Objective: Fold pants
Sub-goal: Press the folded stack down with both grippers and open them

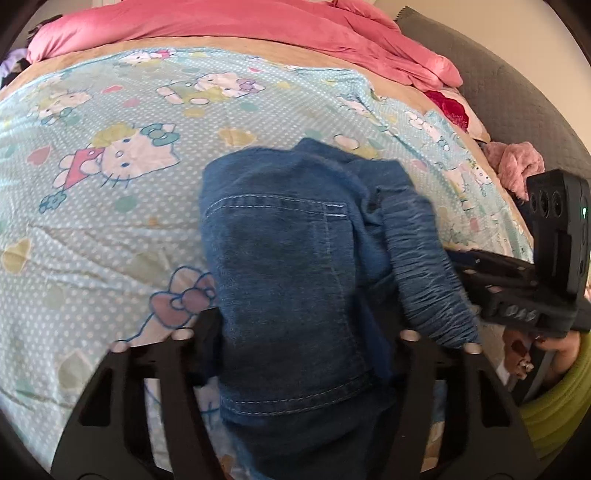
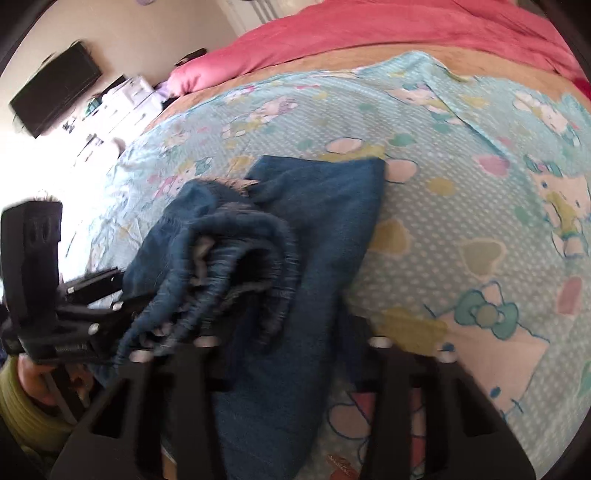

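Note:
A pair of blue denim pants (image 1: 277, 240) lies bunched on the bed, with a back pocket facing up and the gathered elastic waistband (image 1: 424, 266) to the right. My left gripper (image 1: 306, 332) is shut on the folded denim, which fills the gap between its fingers. In the left wrist view my right gripper (image 1: 476, 280) comes in from the right at the waistband. The right wrist view shows the pants (image 2: 317, 221) with the crumpled waistband (image 2: 236, 251) on the left. My right gripper (image 2: 291, 343) is shut on a denim layer. My left gripper (image 2: 110, 291) reaches in from the left.
The pants rest on a light blue cartoon-cat sheet (image 1: 110, 147). A pink duvet (image 1: 221, 22) is heaped at the far end, beside a grey padded headboard (image 1: 498, 92) and a pink fluffy cloth (image 1: 517, 166). A wall screen (image 2: 55, 92) and a white dresser (image 2: 122, 99) stand beyond the bed.

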Available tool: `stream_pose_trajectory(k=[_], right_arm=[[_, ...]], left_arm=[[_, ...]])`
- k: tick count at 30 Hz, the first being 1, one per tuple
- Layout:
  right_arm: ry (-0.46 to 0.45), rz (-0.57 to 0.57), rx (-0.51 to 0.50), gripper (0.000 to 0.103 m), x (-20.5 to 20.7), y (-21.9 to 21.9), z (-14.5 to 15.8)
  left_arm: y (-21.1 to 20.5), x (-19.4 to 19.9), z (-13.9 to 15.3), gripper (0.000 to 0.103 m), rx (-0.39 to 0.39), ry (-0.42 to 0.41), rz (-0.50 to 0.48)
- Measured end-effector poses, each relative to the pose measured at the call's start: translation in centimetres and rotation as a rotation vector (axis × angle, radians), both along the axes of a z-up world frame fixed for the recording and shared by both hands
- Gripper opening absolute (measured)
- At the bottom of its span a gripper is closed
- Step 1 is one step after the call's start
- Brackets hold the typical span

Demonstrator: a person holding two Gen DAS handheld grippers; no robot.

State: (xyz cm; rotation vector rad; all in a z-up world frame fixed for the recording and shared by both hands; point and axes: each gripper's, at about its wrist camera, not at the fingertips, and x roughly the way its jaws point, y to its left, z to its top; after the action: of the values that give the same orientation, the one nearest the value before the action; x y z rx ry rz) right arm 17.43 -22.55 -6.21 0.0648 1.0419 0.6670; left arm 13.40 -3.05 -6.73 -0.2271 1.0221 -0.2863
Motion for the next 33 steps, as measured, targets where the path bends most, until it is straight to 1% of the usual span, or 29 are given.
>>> stream_pose_trajectory(k=[1, 2, 4, 5, 8, 11, 14, 19, 24, 25, 28, 30, 31, 32, 33], right_arm=[[-0.017, 0.014, 0.0, 0.015, -0.2, 0.3, 0.4], [-0.04, 0.022, -0.012, 0.013, -0.3, 0.6, 0.8], [-0.073, 0.028, -0.001, 0.012, -0.4, 0.7, 1.7], [-0.092, 0.03, 0.011, 0.012, -0.3, 0.7, 2.3], [-0.154, 0.031, -0.002, 0.012, 0.8, 0.9, 3.7], [-0.186, 0.023, 0.005, 0.012, 2.4, 0.9, 4.8], [-0.215, 0.016, -0.011, 0.012, 4.2, 1.0, 5.5], [-0.216, -0.021, -0.031, 0.012, 6.8, 0.9, 5.1], [-0.178, -0.06, -0.059, 0.013, 8.2, 0.4, 2.9], [-0.162, -0.069, -0.069, 0.014, 8.3, 0.2, 2.2], [-0.139, -0.103, -0.088, 0.024, 8.2, -0.4, 1.2], [-0.13, -0.126, -0.081, 0.029, 8.0, -1.0, 0.9], [-0.128, -0.135, -0.081, 0.032, 7.9, -1.2, 0.8], [-0.129, -0.141, -0.088, 0.038, 7.9, -1.3, 0.8], [-0.133, -0.149, -0.098, 0.04, 7.9, -1.3, 0.8]], left_arm=[[-0.2, 0.1, 0.3, 0.035, 0.003, -0.003, -0.007], [-0.5, 0.3, 0.5, 0.033, 0.019, -0.008, -0.011], [-0.7, 0.5, 1.2, 0.028, 0.036, -0.027, -0.019], [-0.7, 0.7, 1.6, 0.028, 0.032, -0.036, -0.019], [-0.6, 1.7, 2.7, 0.027, 0.024, -0.065, -0.012], [-0.3, 3.2, 3.9, 0.027, 0.036, -0.094, 0.005], [-0.1, 4.9, 4.8, 0.027, 0.043, -0.121, 0.017], [-0.6, 7.7, 4.9, 0.027, 0.06, -0.135, 0.017], [-1.3, 9.0, 3.4, 0.027, 0.086, -0.111, 0.012], [-1.2, 9.1, 3.0, 0.03, 0.09, -0.104, 0.013], [-0.9, 9.0, 1.8, 0.035, 0.098, -0.084, 0.014], [-0.7, 8.8, 1.4, 0.038, 0.095, -0.075, 0.017], [-0.5, 8.8, 1.1, 0.04, 0.095, -0.07, 0.018], [-0.5, 8.7, 0.9, 0.04, 0.097, -0.066, 0.019], [-0.5, 8.7, 0.8, 0.042, 0.097, -0.064, 0.019]])
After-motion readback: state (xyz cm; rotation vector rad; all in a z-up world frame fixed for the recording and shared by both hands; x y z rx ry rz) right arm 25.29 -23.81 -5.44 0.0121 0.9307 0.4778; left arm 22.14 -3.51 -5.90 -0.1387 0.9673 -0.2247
